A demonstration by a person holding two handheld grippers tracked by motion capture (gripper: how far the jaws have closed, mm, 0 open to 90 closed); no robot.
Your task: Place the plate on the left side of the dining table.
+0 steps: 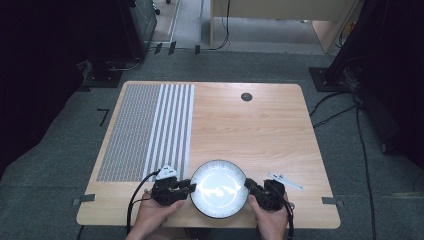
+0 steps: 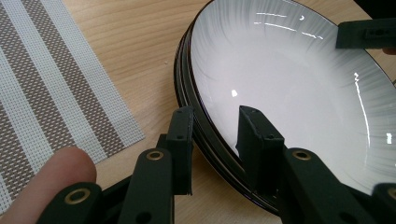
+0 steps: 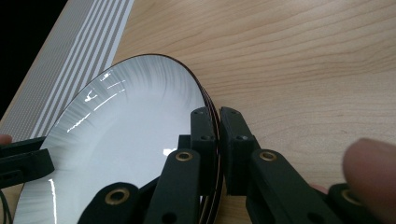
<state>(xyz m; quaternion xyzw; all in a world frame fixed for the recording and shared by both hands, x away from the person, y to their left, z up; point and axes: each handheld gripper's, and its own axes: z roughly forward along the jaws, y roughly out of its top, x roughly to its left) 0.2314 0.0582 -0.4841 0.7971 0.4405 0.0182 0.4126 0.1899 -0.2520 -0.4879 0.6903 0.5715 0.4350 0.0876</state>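
A white plate [image 1: 218, 187] with a dark rim lies at the table's near edge; the rim lines in the left gripper view [image 2: 289, 93] suggest a stack of plates. My left gripper [image 1: 189, 186] straddles its left rim, one jaw outside and one over the inner slope [image 2: 217, 119], with slack around the rim, so it is open. My right gripper [image 1: 248, 184] is shut on the right rim [image 3: 217, 116], its pads pinched close together on the plate [image 3: 126, 130]. A hand holds each gripper.
A grey and white striped placemat [image 1: 145, 132] covers the left part of the wooden table [image 1: 260, 125]. A small white strip [image 1: 285, 181] lies just right of the right gripper. A dark round grommet [image 1: 246, 96] sits near the far edge.
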